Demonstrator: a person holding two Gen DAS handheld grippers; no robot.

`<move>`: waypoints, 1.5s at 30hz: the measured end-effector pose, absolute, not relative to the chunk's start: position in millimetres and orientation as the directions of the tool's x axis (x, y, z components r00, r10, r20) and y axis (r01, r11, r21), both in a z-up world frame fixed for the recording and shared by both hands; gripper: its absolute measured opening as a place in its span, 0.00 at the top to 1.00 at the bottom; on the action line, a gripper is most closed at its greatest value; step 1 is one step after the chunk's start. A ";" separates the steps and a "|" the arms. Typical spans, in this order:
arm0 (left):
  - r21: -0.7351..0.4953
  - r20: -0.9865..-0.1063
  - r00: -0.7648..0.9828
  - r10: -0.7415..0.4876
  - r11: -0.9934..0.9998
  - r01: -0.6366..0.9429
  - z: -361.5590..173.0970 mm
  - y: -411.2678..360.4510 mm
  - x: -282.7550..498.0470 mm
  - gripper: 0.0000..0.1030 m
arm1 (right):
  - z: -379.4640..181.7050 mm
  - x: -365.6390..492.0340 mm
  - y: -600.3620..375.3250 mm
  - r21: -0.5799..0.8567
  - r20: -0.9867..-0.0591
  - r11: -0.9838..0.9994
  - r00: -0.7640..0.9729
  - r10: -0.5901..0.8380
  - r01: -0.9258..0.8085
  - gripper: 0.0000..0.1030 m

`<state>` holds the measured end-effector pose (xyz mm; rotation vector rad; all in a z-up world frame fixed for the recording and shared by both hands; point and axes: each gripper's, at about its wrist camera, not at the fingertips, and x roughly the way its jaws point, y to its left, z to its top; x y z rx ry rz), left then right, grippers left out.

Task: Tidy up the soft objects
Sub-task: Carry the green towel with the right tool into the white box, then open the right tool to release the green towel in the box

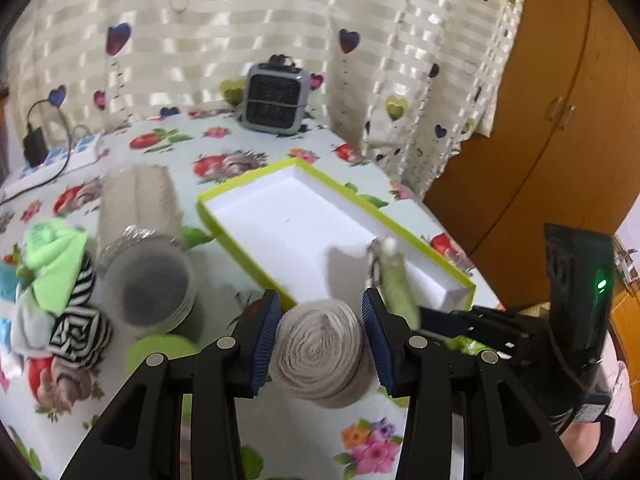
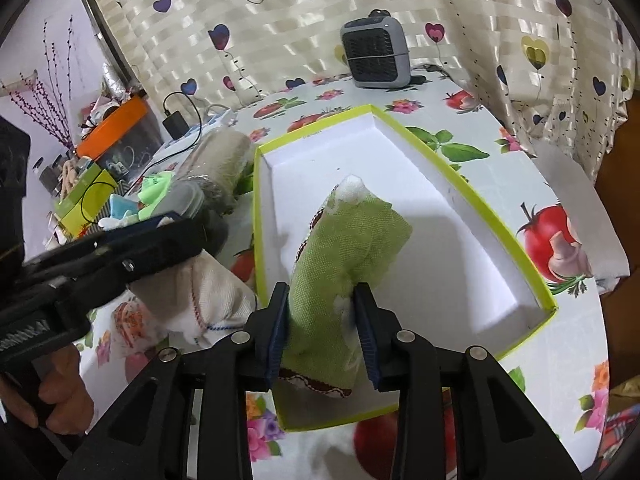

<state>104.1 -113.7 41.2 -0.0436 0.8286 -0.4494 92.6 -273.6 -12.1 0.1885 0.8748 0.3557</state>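
Looked like a lived-in room of a home. Showed a table under a glossy white oilcloth printed with tomatoes and flowers (image 1: 208, 168), backed by a cream striped satin curtain dotted with purple hearts (image 1: 240, 20). Held a small grey boxy fan heater (image 1: 277, 98), a black plug-in charger with its cable (image 1: 34, 146), a brown wooden wardrobe door (image 1: 540, 120) and cluttered shelves with an orange box (image 2: 114, 124).

Heart-print curtain (image 1: 248, 32) hangs behind the table, wooden wardrobe (image 1: 560, 112) beside it.
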 end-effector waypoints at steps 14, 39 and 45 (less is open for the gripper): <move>-0.251 -0.683 0.582 -0.442 0.890 0.382 53.5 -113.6 112.9 0.74 | -16.4 95.7 -277.5 0.327 -0.717 0.906 0.554 0.423 -0.269 0.67; -0.340 -0.792 0.443 -0.421 0.906 0.252 6.7 -104.3 58.3 0.57 | -7.7 77.4 -282.4 0.222 -0.736 0.937 0.584 0.343 -0.270 0.53; -0.398 -0.806 0.385 -0.451 0.892 0.213 -7.6 -113.1 67.5 0.57 | -7.3 76.9 -285.5 0.220 -0.735 0.939 0.588 0.337 -0.263 0.53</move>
